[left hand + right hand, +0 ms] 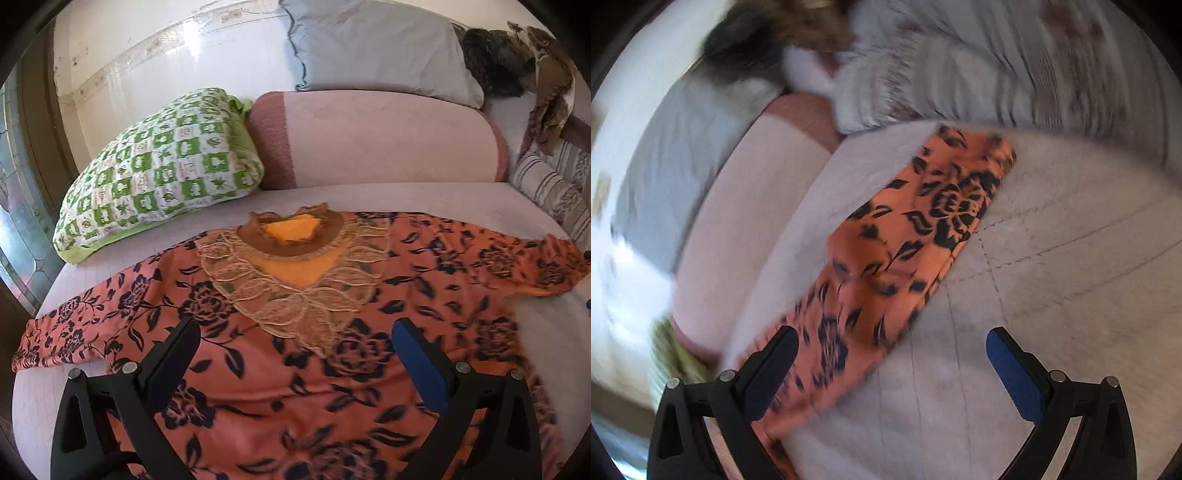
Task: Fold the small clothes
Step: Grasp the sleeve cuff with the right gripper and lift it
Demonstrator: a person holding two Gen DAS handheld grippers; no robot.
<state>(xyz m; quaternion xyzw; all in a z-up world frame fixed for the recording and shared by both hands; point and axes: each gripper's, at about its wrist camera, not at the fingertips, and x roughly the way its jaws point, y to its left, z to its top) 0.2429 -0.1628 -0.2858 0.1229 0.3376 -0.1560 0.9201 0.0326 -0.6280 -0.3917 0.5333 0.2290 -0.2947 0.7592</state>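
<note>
Orange short-sleeved top with black floral print and beige lace neckline (303,332) spread flat, front up, across centre and lower frame of left view, on pale quilted bed cover (1052,295). Left gripper (295,350) above chest area, jaws wide apart, holding nothing. Right gripper (892,354) likewise agape and empty, over sleeve (923,229) running diagonally through centre of blurred right view. Probable step: sleeve fold. Best pinched at cuff, upper right, carried inward flat.
</note>
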